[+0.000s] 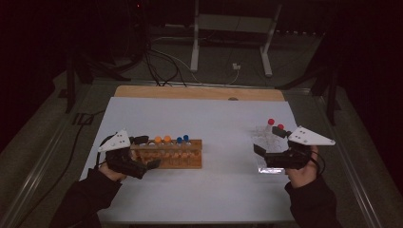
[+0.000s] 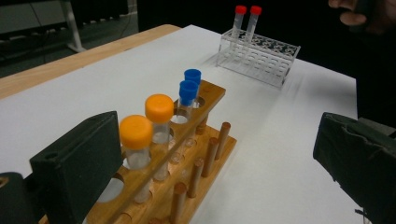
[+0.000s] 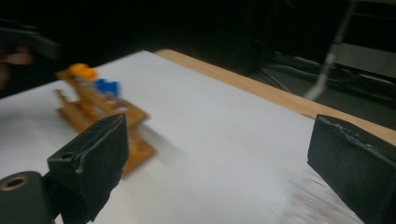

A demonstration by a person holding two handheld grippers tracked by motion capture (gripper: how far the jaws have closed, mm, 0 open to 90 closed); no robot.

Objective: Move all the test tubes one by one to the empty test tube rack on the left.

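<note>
Wood rack (image 2: 187,154) sits at worktop (image 1: 214,190) left, orange tubes (image 2: 147,135) and blue tubes (image 2: 189,88) seated; left gripper (image 2: 210,158) fingers released, straddling rack end, nothing gripped; right gripper (image 1: 271,156) also released beside clear rack (image 1: 268,142); risk: left finger clips orange cap, tips rack.

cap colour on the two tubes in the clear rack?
Red caps, clearest in the left gripper view.
</note>
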